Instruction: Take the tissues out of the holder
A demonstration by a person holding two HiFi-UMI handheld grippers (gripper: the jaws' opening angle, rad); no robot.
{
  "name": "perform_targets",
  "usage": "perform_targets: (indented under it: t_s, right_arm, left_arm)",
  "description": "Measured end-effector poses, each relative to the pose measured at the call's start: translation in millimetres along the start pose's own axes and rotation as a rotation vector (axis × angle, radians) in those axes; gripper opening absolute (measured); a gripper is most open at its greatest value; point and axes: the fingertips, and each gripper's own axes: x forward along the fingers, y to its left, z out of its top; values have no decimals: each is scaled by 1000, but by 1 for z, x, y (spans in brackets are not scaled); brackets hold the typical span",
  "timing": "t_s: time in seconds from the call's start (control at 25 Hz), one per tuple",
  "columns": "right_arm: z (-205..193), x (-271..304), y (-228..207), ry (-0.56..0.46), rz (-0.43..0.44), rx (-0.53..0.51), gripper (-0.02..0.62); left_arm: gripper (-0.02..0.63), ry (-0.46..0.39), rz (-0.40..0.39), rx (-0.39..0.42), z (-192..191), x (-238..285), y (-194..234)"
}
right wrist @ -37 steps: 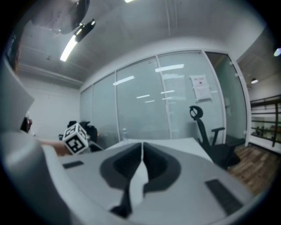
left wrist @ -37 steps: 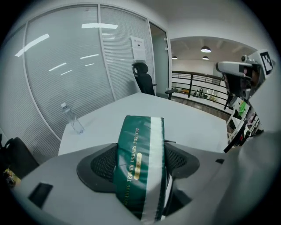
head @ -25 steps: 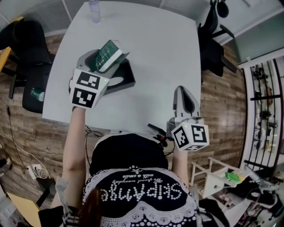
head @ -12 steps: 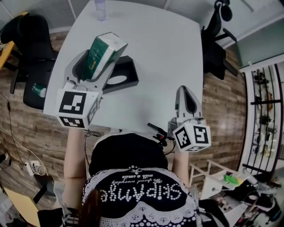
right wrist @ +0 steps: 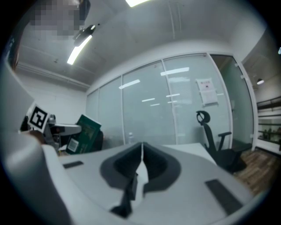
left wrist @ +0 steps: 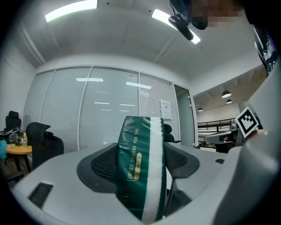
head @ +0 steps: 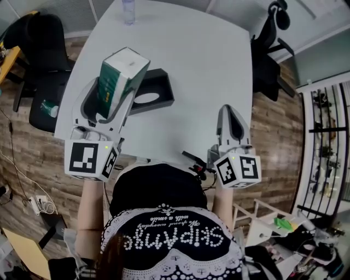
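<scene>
Clamping: the left hand-held gripper (head: 112, 93) has its jaws part-way closed on the tissue pack (head: 121, 74), one pad against each broad face, and the pack fills the gap between them
Right hand-held gripper (head: 230, 111): jaws pressed together with nothing between them, tips over the near right part of the desk (head: 197, 60), well apart from the pack
Tissue pack, looks: dark green wrapper with a white stripe down it and gold lettering, plain in the left gripper view (left wrist: 140, 171); it stands on end in the jaws, leaning a little, pale end uppermost
Tissue pack, place: out of the holder (head: 158, 87), raised at the holder's left side
Holder: black, resting on the desk, its oval opening showing pale
Far edge of desk: a clear bottle (head: 128, 10)
</scene>
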Motion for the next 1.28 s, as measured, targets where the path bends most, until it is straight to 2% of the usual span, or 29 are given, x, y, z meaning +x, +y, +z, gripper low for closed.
perform_targets:
  t_s: [0.32,0.68,1.28]
  right_arm:
    - [5,-6,2,-9,-5,8,35]
    - [4,-13,4,-2,-5,9,35]
    - [3,-34,11,16,0,5,35]
  left_arm:
    - [351,-10,22,-63,-2,-24,-7]
    - [351,24,15,-74,-16,-42,-10]
    - [351,61,67,-98,-35,-71,-4]
